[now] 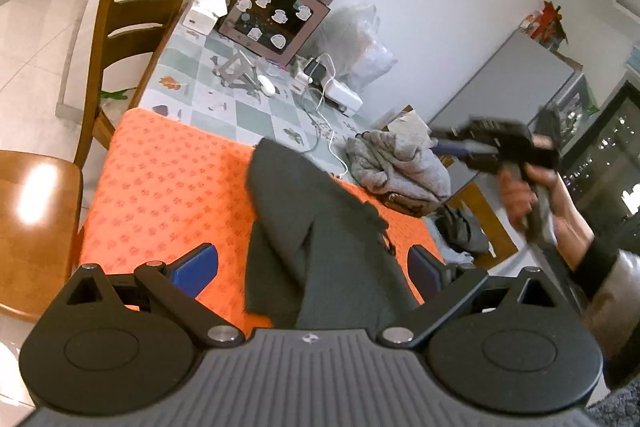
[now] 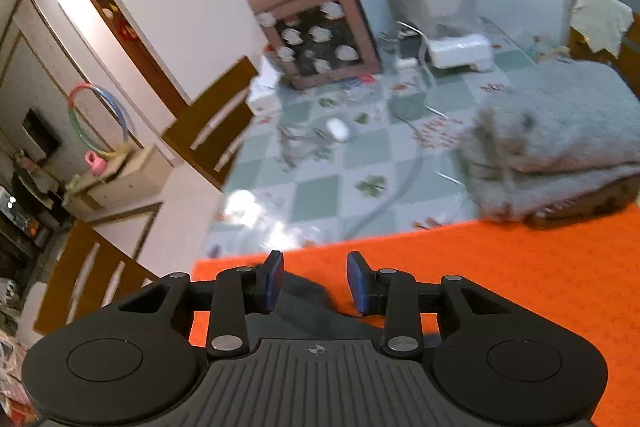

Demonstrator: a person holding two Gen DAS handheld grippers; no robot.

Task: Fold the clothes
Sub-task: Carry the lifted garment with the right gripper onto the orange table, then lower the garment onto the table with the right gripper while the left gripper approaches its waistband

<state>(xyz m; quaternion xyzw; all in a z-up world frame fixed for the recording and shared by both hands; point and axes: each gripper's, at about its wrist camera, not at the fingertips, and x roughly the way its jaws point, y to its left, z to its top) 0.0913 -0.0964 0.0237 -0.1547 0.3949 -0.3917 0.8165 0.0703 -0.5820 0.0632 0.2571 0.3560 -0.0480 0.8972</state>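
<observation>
— Where's the garment?

— The dark grey garment [image 1: 320, 227] lies on the orange mat [image 1: 160, 187], which covers the near end of the table [image 1: 224, 107].

— And the tools?

— The left gripper [image 1: 312, 267] is spread wide over the cloth, pads clear of it. The right gripper [image 2: 315, 281] stands partly apart above the garment's edge, gripping nothing.

— Anything else?

— A light grey pile [image 2: 560, 147] beside the mat.
</observation>
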